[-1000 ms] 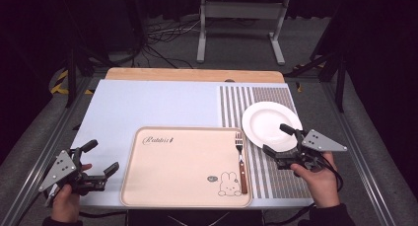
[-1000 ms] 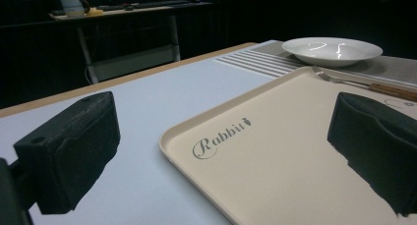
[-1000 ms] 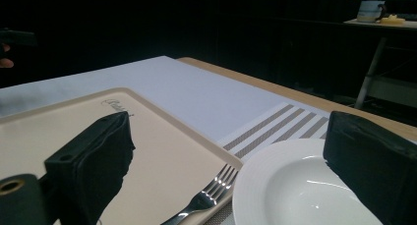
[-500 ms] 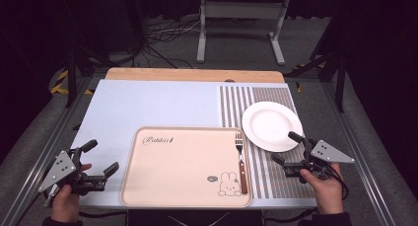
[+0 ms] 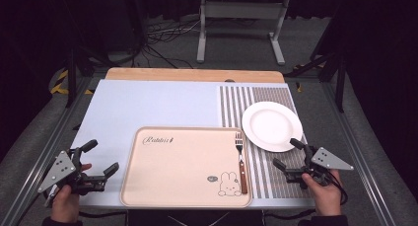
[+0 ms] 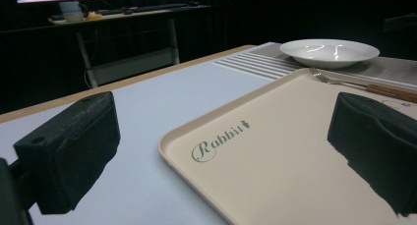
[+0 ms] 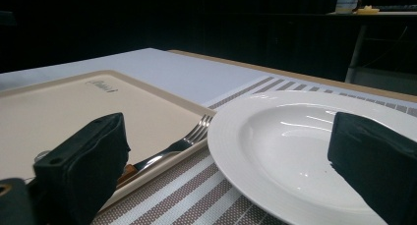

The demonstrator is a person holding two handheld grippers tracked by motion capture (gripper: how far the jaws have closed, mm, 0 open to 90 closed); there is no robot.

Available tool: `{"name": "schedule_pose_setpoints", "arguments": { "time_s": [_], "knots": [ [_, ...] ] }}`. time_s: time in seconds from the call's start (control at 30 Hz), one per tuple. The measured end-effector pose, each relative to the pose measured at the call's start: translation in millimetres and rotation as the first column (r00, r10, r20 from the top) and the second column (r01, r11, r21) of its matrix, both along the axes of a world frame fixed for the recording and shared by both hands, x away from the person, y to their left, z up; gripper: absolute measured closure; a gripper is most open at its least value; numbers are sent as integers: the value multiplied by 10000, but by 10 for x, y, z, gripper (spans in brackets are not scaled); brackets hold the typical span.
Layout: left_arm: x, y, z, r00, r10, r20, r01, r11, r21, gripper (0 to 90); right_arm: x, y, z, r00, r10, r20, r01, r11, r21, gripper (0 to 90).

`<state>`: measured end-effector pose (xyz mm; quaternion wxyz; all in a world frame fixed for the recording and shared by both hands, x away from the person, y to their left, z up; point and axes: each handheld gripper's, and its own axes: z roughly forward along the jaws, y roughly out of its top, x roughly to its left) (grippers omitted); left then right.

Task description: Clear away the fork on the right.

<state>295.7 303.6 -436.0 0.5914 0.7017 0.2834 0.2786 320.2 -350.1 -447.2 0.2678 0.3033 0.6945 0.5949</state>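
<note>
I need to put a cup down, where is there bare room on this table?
Most of the tray is bare, left of the fork. The blue mat behind the tray is bare too. It is tighter at the right, where the plate sits by the right claw.

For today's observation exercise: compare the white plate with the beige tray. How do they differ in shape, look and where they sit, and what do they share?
Shape: the white plate is round with a dished centre; the beige tray is a flat rounded rectangle.
Look: the plate is plain glossy white; the tray bears "Rabbit" lettering and a rabbit drawing.
Place: the plate sits on the striped mat; the tray lies mostly on the pale blue mat.
Load: the plate is empty; the tray holds a fork.
Both lie flat, ungripped.
</note>
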Motion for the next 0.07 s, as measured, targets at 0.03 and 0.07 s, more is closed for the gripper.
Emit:
{"name": "schedule_pose_setpoints", "arguments": {
  "time_s": [0.03, 0.07],
  "knots": [
    [0, 0, 0, 10000, 1, 3, -1, 10000, 2, 0, 3, 3, -2, 10000, -20, -2, 20, 10000, -23, 27],
    [-1, 1, 1, 10000, 3, 6, -3, 10000, 1, 0, 4, 5, -4, 10000, -20, -26, 19, 10000, -34, 27]
  ]
}}
